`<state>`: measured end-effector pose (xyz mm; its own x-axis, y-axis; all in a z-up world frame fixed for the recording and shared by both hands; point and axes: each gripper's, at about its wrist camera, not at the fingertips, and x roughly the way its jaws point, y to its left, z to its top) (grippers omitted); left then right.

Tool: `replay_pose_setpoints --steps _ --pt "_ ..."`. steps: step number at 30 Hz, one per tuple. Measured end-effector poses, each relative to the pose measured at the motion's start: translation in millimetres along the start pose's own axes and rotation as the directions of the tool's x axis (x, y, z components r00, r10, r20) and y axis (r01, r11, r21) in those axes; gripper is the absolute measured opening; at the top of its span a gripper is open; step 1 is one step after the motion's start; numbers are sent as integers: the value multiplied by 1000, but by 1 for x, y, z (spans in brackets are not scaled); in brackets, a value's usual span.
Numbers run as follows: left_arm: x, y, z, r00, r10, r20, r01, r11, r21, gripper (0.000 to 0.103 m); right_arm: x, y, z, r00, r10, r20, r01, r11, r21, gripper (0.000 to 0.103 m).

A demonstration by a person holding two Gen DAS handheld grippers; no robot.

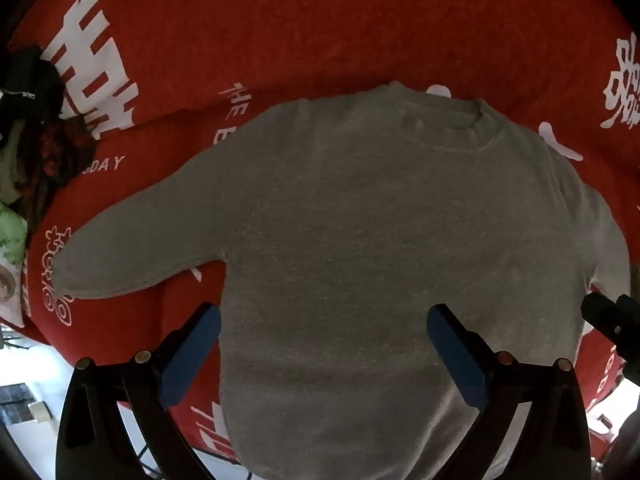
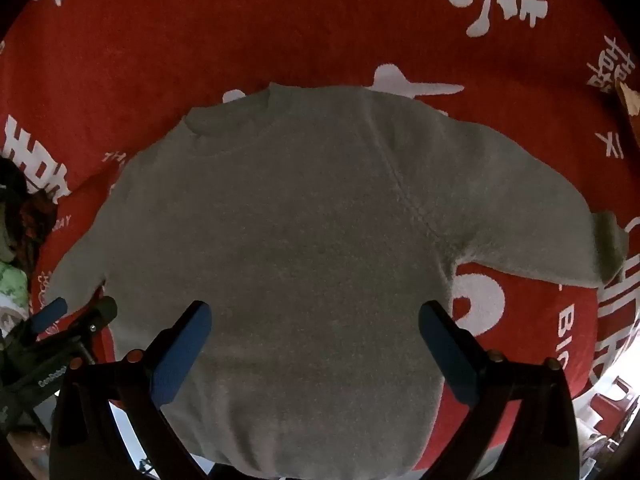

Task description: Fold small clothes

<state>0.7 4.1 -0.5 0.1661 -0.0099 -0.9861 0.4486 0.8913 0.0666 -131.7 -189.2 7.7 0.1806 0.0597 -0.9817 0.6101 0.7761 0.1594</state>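
Observation:
A small grey sweater (image 1: 360, 220) lies flat and spread out on a red blanket (image 1: 280, 32), collar at the far side, both sleeves out to the sides. It also shows in the right wrist view (image 2: 304, 232). My left gripper (image 1: 324, 320) is open and empty, hovering over the sweater's lower left part near the hem. My right gripper (image 2: 314, 316) is open and empty over the lower middle of the sweater. The left gripper (image 2: 76, 312) appears at the left edge of the right wrist view, and the right gripper (image 1: 612, 312) at the right edge of the left wrist view.
The red blanket (image 2: 200, 20) carries white printed characters. A pile of dark and green clothes (image 1: 28, 140) lies at the far left, also in the right wrist view (image 2: 12, 232). The blanket's near edge drops to a light floor (image 1: 24, 384).

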Motion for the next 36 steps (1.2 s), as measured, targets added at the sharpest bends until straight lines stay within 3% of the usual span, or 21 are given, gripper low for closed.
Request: replay_pose_setpoints --steps 2,7,13,36 --pt "-1 -4 1 998 63 1 -63 998 9 103 1 -3 1 1000 2 -8 -2 1000 8 103" --pt "0 3 7 999 7 -44 -8 1000 -21 103 1 6 5 997 -70 14 71 997 -21 103" --pt "3 7 5 999 -8 -39 7 1000 -9 103 2 1 7 1000 -13 -5 13 1000 14 103" --pt "7 11 7 998 -16 -56 15 1000 -12 103 4 15 11 999 -38 -20 37 999 -32 103"
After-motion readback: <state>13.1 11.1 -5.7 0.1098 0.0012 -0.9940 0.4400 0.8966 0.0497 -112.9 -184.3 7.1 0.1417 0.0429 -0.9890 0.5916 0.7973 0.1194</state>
